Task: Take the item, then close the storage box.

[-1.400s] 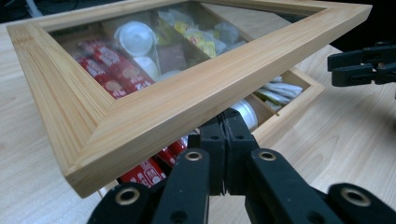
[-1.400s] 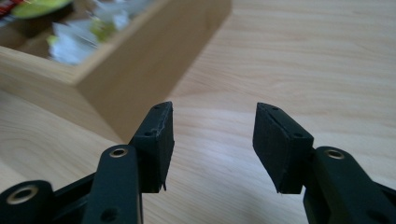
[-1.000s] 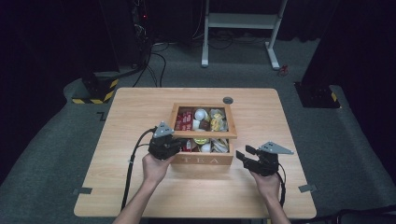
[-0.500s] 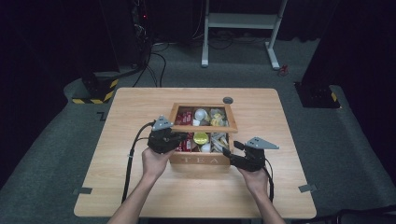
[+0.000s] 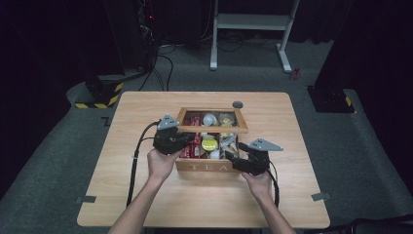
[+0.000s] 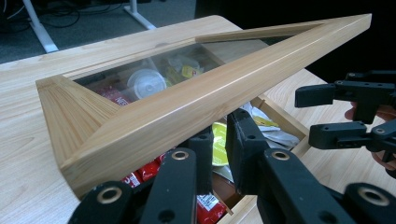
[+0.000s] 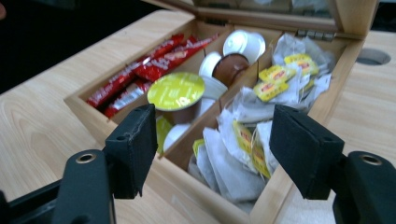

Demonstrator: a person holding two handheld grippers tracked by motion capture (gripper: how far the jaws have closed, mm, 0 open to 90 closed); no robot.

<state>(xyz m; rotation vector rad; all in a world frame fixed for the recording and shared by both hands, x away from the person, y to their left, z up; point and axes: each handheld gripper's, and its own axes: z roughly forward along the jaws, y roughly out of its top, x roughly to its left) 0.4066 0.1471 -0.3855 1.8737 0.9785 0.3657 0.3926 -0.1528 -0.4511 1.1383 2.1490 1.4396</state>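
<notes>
Wooden tea box (image 5: 207, 165), mid-table (image 5: 146, 195): lid (image 6: 154, 109) half raised since 1 second ago, hiding rear compartments; left hand-held gripper (image 6: 219, 140) pinches its edge. Right hand-held gripper (image 7: 212, 140), spread, has just been opening.

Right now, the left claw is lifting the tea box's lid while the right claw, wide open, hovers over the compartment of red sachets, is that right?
Not quite: the right claw hovers over the tea bags, as the right gripper view shows. The left claw does grip the lid, and the right claw's jaws have just been opening, empty.
</notes>
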